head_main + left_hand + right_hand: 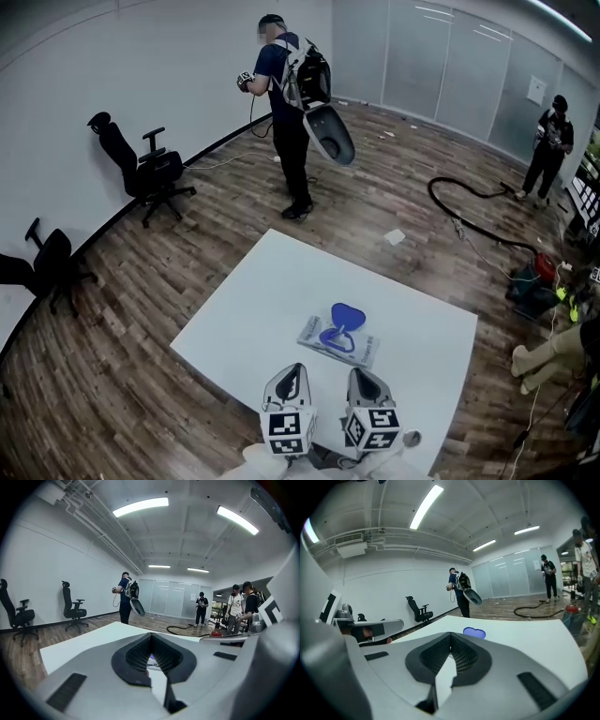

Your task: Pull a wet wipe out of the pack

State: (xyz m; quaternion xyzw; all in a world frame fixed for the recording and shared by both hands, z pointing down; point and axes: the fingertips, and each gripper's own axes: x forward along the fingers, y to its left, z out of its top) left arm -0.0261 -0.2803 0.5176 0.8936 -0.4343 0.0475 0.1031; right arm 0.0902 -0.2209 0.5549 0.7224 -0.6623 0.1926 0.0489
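Progress is nil: wipe pack [337, 343] lies on the counter [272, 291], blue lid [347, 314] open, at 12 o'clock from left gripper [294, 369] and right gripper [360, 373]. Both have fingers clenched on nothing, and no wipe is out.

One table [272, 281]. One wipe pack [314, 335]. Two grippers: left gripper [293, 370], right gripper [362, 374]. Two chairs [145, 171] [52, 260]. Two people standing [289, 122] [547, 150]. One hose [469, 223].

White walls [112, 66], wood-plank floor [234, 220], two black office chairs [148, 171], frosted glass partition [441, 66], ceiling strip lights [140, 506], white table [272, 300].
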